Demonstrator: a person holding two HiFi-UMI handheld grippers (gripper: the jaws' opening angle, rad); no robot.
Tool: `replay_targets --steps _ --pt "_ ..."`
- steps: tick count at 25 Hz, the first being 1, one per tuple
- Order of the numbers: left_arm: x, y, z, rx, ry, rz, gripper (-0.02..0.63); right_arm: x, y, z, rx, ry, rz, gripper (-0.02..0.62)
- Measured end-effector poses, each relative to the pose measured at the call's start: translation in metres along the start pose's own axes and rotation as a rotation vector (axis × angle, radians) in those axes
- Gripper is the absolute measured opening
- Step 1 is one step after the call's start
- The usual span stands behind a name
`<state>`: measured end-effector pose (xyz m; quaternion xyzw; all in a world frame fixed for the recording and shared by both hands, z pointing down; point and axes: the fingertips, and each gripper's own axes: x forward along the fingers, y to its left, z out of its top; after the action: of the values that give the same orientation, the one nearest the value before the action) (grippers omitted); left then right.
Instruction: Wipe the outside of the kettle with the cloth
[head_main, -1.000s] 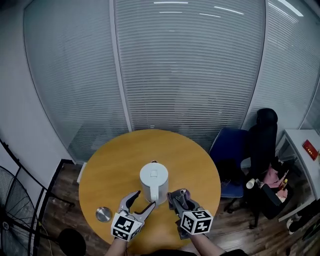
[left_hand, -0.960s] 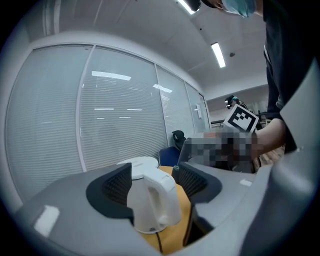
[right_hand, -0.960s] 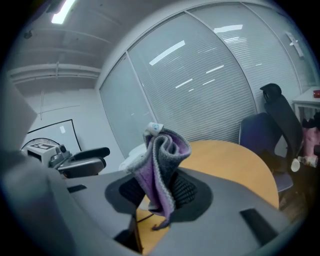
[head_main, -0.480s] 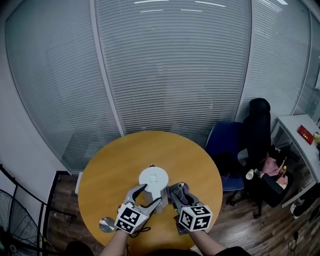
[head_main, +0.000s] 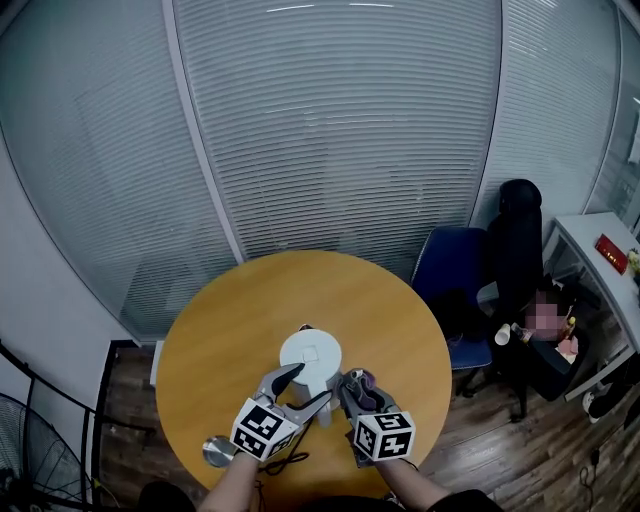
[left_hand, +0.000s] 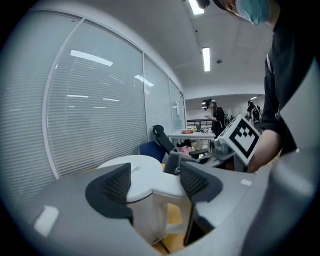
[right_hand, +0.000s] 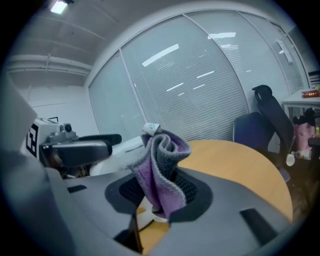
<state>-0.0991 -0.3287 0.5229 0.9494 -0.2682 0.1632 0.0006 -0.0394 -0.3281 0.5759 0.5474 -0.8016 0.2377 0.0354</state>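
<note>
Starting at the left, the left gripper (head_main: 301, 388) sits at the kettle's 7 o'clock with its jaws spread wide. Its own view shows the top of the handle (left_hand: 167, 186) between the pads, with neither pad clearly pressing on it. The white kettle (head_main: 310, 357) stands upright on the round table (head_main: 390, 310), a little toward 6 o'clock from the table's middle. Its long axis is vertical, its handle points at 6 o'clock toward the person, and its spout at 12 o'clock. At the kettle's 4 o'clock, the right gripper (head_main: 356, 392) is clamped on a bunched grey-and-purple cloth (right_hand: 161, 162). From that gripper the kettle's wall lies at about 10 o'clock, just beside the cloth. I judge the right gripper is placed to wipe and the left to steady the handle.
</note>
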Motion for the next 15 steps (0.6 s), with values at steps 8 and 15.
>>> replay_targets --steps 8,15 --pt "0.002 0.001 0.001 -0.052 -0.046 -0.034 0.293 0.042 -0.041 -0.081 0.034 0.162 -0.096 0.114" --pt "-0.001 0.001 0.001 -0.058 -0.059 -0.027 0.293 0.055 -0.054 -0.116 0.084 0.231 -0.111 0.112"
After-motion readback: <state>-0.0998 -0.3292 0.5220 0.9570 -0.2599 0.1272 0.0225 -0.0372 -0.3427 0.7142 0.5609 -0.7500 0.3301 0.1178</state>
